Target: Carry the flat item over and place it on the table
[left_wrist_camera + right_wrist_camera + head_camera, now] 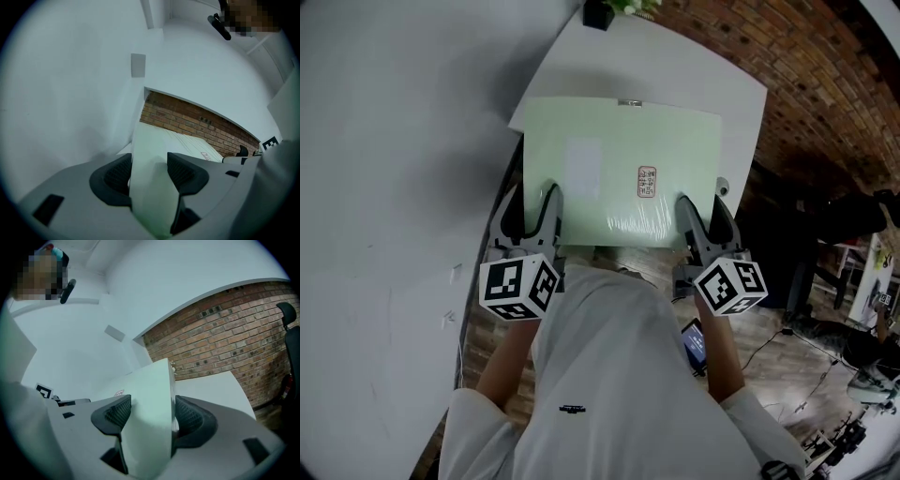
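- Flat panel [623, 164], pale green, is level over the near part of the table [675, 70]; its near edge overhangs the table's near edge towards the person.
- Can't tell if it touches the top.
- Left claw [536, 223] is clamped on the panel's near-left corner.
- Right claw [705, 225] is clamped on the near-right corner.
- Red label [647, 181] sits on the panel, right of centre.

The flat item [623, 150] is pale green, its label [647, 181] seemingly red-printed; table [675, 70] white, wall [220, 333] reddish brick.
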`<state>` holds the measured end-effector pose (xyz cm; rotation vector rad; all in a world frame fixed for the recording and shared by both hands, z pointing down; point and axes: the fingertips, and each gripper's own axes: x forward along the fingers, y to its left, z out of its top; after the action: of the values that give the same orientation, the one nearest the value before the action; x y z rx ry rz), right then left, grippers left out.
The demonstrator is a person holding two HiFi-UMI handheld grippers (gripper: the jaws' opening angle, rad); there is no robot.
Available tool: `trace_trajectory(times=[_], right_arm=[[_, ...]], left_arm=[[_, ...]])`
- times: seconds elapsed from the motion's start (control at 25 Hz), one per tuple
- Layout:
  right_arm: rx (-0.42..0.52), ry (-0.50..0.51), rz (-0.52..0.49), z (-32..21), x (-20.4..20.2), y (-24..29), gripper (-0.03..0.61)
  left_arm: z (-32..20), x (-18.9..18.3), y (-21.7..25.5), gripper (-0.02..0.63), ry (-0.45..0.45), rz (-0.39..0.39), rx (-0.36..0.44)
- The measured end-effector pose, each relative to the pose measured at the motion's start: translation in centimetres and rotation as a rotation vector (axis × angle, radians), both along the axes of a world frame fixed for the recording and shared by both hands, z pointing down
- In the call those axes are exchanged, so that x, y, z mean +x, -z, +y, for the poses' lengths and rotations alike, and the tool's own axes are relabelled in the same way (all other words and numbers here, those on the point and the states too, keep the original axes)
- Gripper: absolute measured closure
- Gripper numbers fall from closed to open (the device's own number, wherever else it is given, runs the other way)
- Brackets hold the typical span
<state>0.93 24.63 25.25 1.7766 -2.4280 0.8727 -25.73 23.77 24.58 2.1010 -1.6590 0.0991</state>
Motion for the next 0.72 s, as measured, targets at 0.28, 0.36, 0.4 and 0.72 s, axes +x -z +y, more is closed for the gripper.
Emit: trace_trajectory(times=[0.28,0.36,0.4,0.72], right_arm=[[-0.017,-0.029,0.034,-6.8,-4.4,-0.9,0.281],[-0.025,-0.036,0.044,-8.1,-5.0,-1.2,0.281],[-0.028,-0.037,0.05,-8.8,-5.2,-1.3,0.281],[-0.048,-0.043,0.054,-15.7,-3.3,-2.2,0.281]], left_arm=[[-7.4,-4.4,-1.7,0.367,-0.027,0.034,-0.026],[-8.9,-5.0,-2.2,0.368,-0.031,0.042,-0.036],[-9.6,-5.2,-2.4,0.368,-0.031,0.046,-0.041],[-16.7,-3.3,-3.6,0.371,-0.035,0.056,-0.074]])
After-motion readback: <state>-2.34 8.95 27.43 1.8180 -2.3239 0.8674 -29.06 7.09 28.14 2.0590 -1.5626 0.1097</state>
